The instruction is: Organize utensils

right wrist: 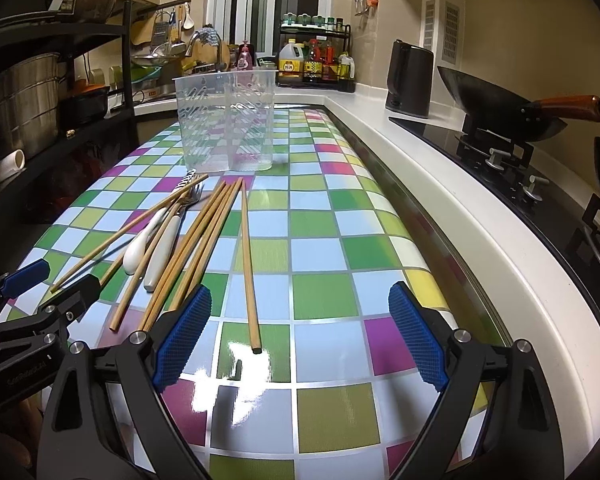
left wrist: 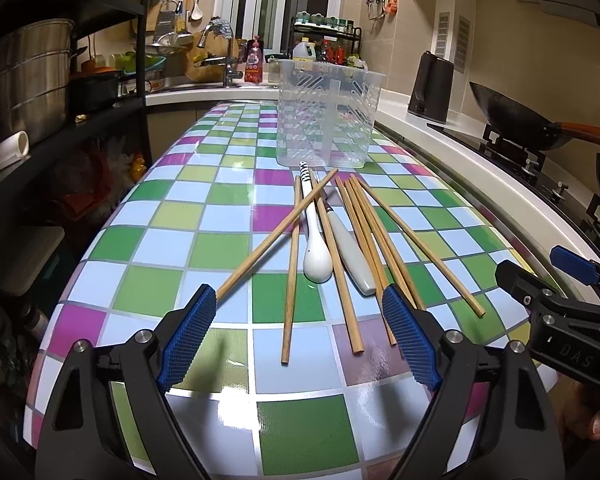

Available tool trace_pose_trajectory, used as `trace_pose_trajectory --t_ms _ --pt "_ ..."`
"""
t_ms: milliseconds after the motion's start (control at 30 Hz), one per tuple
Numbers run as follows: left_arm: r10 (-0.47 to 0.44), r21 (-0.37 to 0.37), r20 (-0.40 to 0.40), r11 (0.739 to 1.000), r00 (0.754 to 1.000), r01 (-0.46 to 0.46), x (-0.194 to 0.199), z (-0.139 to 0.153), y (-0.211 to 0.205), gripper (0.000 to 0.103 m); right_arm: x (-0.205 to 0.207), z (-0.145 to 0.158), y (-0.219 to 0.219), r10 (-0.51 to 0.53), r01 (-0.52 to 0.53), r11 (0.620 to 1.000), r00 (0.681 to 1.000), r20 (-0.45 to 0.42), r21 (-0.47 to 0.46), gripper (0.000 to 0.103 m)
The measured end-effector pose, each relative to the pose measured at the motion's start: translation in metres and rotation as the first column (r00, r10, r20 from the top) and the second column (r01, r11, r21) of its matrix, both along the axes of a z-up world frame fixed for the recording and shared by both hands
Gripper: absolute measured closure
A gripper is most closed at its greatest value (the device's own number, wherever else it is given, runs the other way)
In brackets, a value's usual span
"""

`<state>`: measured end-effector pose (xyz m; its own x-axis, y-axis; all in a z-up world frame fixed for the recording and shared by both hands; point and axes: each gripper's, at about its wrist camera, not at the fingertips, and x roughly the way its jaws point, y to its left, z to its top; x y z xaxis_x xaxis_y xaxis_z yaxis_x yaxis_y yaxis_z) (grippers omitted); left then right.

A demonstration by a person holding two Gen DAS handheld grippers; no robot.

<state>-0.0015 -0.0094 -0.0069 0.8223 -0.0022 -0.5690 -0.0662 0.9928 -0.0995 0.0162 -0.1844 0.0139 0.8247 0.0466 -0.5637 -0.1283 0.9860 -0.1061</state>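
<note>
Several wooden chopsticks (left wrist: 292,264) lie in a loose pile on the checkered table (left wrist: 204,248), with a white ceramic spoon (left wrist: 315,256) and a grey-handled fork (left wrist: 352,256) among them. A clear plastic utensil holder (left wrist: 327,114) stands upright behind the pile. My left gripper (left wrist: 300,336) is open and empty, just in front of the pile's near ends. My right gripper (right wrist: 300,336) is open and empty, to the right of the pile (right wrist: 204,236); one chopstick (right wrist: 249,268) ends between its fingers. The holder also shows in the right wrist view (right wrist: 228,120).
A white counter (right wrist: 440,200) runs along the table's right side with a black kettle (right wrist: 410,78), a hob and a wok (right wrist: 508,108). A black shelf rack with steel pots (left wrist: 28,80) stands to the left. A sink and bottles are at the back.
</note>
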Motion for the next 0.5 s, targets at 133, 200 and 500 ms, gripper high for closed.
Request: trace_pose_trajectory --t_ms 133,200,500 --pt "-0.006 0.01 -0.002 1.0 1.0 0.006 -0.0008 0.0004 -0.0016 0.023 0.0008 -0.0006 -0.0002 0.0 0.0 1.0 1.0 -0.011 0.009 0.015" --pt "-0.001 0.02 0.003 1.0 1.0 0.001 -0.0011 0.0021 -0.0016 0.023 0.0021 -0.0014 -0.0016 0.0 0.0 1.0 1.0 -0.023 0.02 0.015" --pt "-0.006 0.017 0.003 1.0 1.0 0.006 -0.0012 0.0045 -0.0011 0.023 0.002 -0.003 0.0006 0.008 -0.008 1.0 0.999 -0.032 0.02 0.015"
